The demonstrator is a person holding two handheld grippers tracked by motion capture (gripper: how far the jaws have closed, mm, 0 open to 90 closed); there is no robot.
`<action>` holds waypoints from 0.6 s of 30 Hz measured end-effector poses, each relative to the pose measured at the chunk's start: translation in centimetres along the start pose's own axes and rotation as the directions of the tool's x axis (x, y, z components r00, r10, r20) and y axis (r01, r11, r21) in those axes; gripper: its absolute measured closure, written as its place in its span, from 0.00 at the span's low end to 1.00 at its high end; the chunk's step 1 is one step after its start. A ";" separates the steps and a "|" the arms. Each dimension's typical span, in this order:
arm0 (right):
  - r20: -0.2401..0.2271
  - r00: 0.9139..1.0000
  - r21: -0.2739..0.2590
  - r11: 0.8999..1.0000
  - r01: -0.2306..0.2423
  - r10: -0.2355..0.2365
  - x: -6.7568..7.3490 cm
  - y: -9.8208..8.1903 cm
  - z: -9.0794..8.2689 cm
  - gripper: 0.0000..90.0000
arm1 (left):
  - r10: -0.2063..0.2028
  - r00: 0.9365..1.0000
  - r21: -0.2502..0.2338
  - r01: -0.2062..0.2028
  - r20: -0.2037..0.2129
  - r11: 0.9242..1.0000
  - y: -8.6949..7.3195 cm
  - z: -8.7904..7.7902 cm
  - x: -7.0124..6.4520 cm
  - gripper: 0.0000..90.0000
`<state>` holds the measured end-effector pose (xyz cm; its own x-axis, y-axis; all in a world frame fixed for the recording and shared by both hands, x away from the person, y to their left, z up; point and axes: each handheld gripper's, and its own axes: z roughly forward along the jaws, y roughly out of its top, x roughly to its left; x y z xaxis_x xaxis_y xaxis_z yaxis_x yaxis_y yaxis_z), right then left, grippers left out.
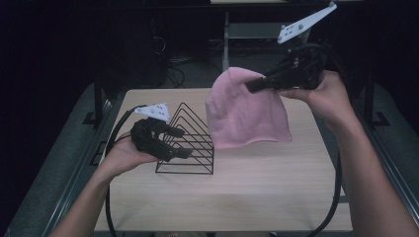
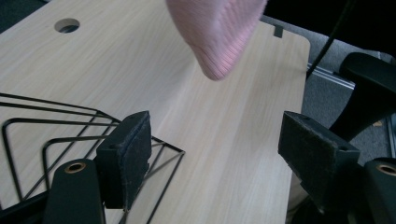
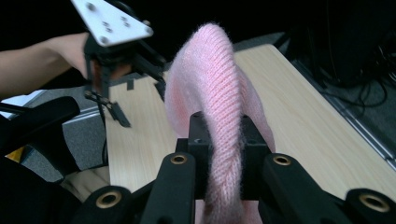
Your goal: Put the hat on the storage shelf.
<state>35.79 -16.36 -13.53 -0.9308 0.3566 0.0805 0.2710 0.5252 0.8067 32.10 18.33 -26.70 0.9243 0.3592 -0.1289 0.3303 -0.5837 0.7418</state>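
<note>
**Pink knit hat held up off the table, wire rack below**

The right gripper [image 1: 253, 85] has its black jaws pinched tight on a soft pink knitted hat [image 1: 244, 111], catching a fold of the ribbed wool near the crown. In the right gripper view the fuzzy yarn bulges out between the two pads [image 3: 198, 140] and arches above them in a rounded hump. From the high view the hat hangs clear of the table [image 1: 257, 187], dome-shaped at the top and flaring to a wider hem at the bottom, limp and slightly rumpled.

The left gripper [image 1: 180, 143] sits low at the left side of the table, jaws spread wide with nothing between them. Its pads [image 2: 133, 151] look like coarse dark foam, squared off at the edges. It reaches in at a black wire rack [image 1: 190, 143], a stack of nested triangular frames on a rectangular base, thin and rigid; one jaw lies over the wires, though I cannot tell whether it touches them.

The table is pale wood-grain laminate, smooth and matte, with a round cable hole [image 2: 67, 25] near one corner. The hat's rounded edge [image 2: 219, 37] hangs above the bare wood, to the right of the rack.
</note>
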 end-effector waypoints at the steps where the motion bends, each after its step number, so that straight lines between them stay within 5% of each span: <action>1: -0.005 1.000 -0.004 1.000 0.006 -0.006 0.1 0.4 0.2 0.88 | -0.009 1.000 -0.008 0.009 0.002 1.000 0.0 -0.1 0.2 0.29; 11: -0.062 0.996 -0.007 0.998 0.061 -0.061 0.7 4.2 3.1 0.88 | -0.062 0.998 -0.069 0.063 0.021 0.996 -0.3 -1.0 2.3 0.34; 18: -0.096 0.991 -0.022 0.995 0.093 -0.095 1.3 5.9 5.1 0.88 | -0.094 0.992 -0.083 0.100 0.079 0.992 -0.9 -1.7 3.1 0.58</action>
<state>37.44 -8.84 -11.63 -0.9716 0.2289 0.0594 0.1774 0.5393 0.8232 34.38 21.22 -26.68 0.9015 0.3536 -0.2494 0.4042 -0.4824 0.7772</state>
